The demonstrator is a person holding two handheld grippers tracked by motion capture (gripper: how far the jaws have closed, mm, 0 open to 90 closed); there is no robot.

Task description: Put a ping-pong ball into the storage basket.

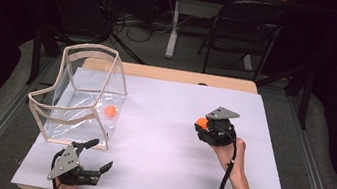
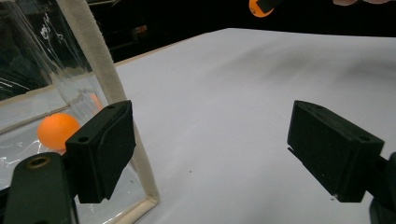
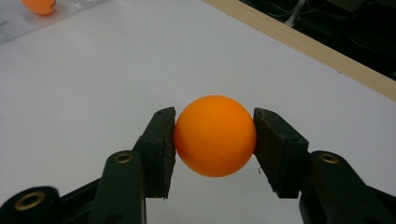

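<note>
The right hand-held gripper [image 3: 215, 140] squeezes an orange ball [image 3: 215, 136] tight so it cannot roll, above the right of the surface [image 1: 165, 139]. The left hand-held gripper [image 1: 91, 156] waits wide apart near the clear box [image 1: 80, 94], where another ball [image 1: 110, 111] sits.

Dark room, black folding chair [image 1: 247, 30]

We see a tabletop [image 1: 179, 76] of light wood, its far edge bare, with a white sheet [image 1: 169, 140] laid flat over nearly all of it. Directly on the sheet, at the left, stands a clear-walled container [image 1: 83, 94] with a pale frame, its base resting on the sheet near the front left corner. Inside it, we note an orange ball [image 1: 110, 110] lying on the container floor, by its right wall.
</note>
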